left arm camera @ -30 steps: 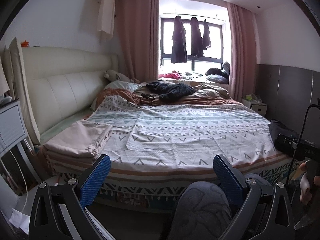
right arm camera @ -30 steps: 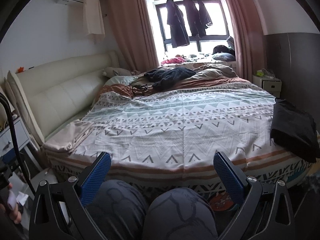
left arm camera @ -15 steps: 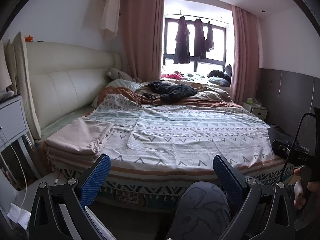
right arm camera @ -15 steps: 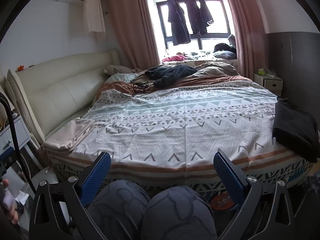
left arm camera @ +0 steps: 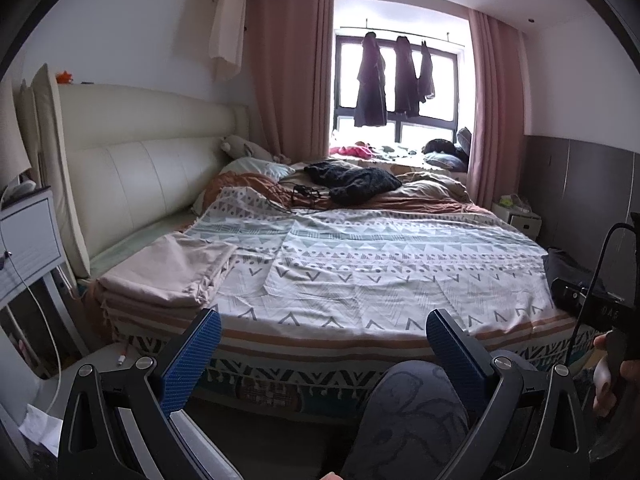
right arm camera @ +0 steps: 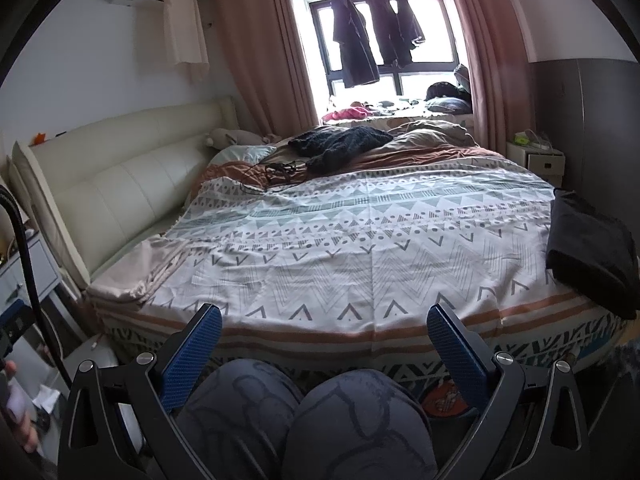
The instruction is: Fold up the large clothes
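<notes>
A wide bed with a patterned cover [left arm camera: 380, 272] [right arm camera: 360, 248] fills both views. A folded beige cloth [left arm camera: 168, 272] [right arm camera: 136, 276] lies on its near left corner. A folded black garment [right arm camera: 588, 248] [left arm camera: 568, 264] rests on the near right edge. A dark knitted garment [left arm camera: 352, 180] [right arm camera: 340, 144] lies crumpled at the far end. My left gripper [left arm camera: 324, 334] is open and empty, held short of the bed's near edge. Likewise my right gripper [right arm camera: 324, 330] is open and holds nothing. The person's knees [right arm camera: 304, 416] sit below the fingers.
A cream padded headboard [left arm camera: 132, 184] runs along the left. A white bedside cabinet [left arm camera: 24, 240] stands at the near left, another nightstand [right arm camera: 540, 160] at the far right. Dark coats [right arm camera: 376, 40] hang at the window. Tangled cables [left arm camera: 300, 196] lie beside the knitted garment.
Both cameras have tilted up slightly, so the bed sits a little lower in each view. Both grippers stay open and nothing on the bed has moved.
</notes>
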Demonstrator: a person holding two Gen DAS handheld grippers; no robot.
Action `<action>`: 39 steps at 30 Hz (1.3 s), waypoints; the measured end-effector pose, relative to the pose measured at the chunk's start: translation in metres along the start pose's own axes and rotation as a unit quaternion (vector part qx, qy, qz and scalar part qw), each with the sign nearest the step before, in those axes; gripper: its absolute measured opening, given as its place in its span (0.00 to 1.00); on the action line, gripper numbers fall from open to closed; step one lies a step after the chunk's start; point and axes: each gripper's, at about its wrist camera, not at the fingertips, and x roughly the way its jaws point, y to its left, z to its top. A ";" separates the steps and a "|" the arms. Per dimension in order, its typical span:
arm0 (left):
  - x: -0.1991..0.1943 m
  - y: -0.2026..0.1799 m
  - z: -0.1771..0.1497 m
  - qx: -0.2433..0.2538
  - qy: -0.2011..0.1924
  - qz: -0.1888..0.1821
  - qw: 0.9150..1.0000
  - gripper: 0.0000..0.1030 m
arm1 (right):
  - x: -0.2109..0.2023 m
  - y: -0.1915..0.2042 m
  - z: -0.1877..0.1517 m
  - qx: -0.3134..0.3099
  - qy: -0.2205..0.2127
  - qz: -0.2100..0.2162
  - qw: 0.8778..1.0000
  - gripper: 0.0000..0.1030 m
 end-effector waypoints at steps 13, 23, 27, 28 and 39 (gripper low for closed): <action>-0.001 0.001 -0.001 -0.001 0.000 0.004 1.000 0.99 | 0.000 0.001 -0.001 0.001 -0.001 -0.002 1.000 1.00; -0.002 0.001 -0.002 -0.002 -0.001 0.004 1.000 0.99 | -0.006 0.006 -0.002 0.001 -0.008 -0.011 1.000 1.00; -0.003 0.002 -0.002 -0.002 -0.001 0.003 1.000 0.99 | -0.006 0.007 -0.003 0.002 -0.007 -0.014 1.000 1.00; -0.003 0.002 -0.001 -0.002 -0.001 0.002 1.000 0.99 | -0.006 0.007 -0.003 0.003 -0.007 -0.014 1.000 1.00; -0.005 0.003 -0.001 -0.002 -0.004 -0.002 1.000 0.99 | -0.007 0.008 -0.003 0.003 -0.007 -0.015 1.000 1.00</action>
